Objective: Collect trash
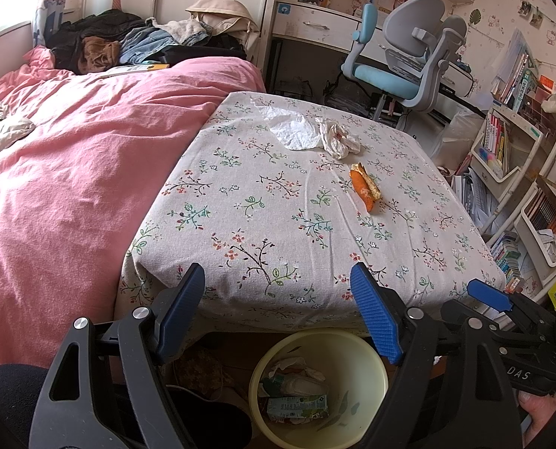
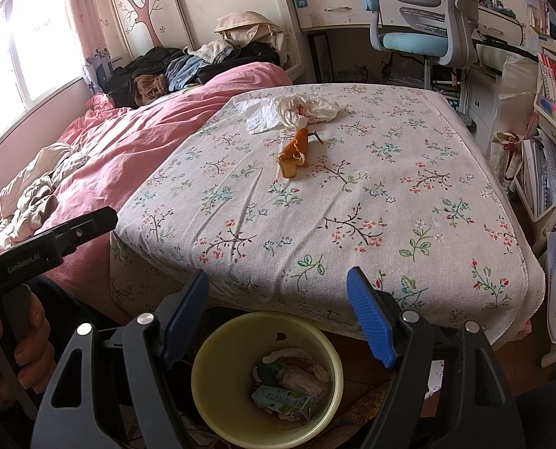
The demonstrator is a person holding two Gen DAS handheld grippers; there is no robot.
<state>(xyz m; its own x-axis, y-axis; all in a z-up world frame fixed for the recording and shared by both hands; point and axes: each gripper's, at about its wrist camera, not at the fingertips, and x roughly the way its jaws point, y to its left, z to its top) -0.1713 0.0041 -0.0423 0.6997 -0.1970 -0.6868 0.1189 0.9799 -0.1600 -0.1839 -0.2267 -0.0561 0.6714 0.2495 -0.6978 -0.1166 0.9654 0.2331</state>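
Lowest in both frames the left gripper [image 1: 278,312] and right gripper [image 2: 278,316] have their blue fingers [image 1: 182,310] wide apart with nothing between them; both hang short of the near bench edge. Below them, bottom centre, the yellow bin [image 1: 375,381] stands on the floor, partly under the bench; it already holds a green carton [image 1: 296,408] and some crumpled wrappers, so I judge part of the collecting done, or the bin simply in use beforehand; the frames do not say which.

Up on the floral bench [image 1: 263,202] three pieces are left; the orange peel [image 1: 365,187] lies nearest, centre right of the left view; beyond it, close together toward the far edge, sit a crumpled plastic bag [image 1: 337,138] and a white tissue [image 1: 292,131], touching or overlapping in the right view. None is gripped, so the bench work looks barely begun.

The bin's near rim is cut off by the frame; its lower contents are hard to make out; a dark stem beside the peel is too small to identify. At lower left of the right view a hand [image 2: 23,351] holds the left gripper's handle.
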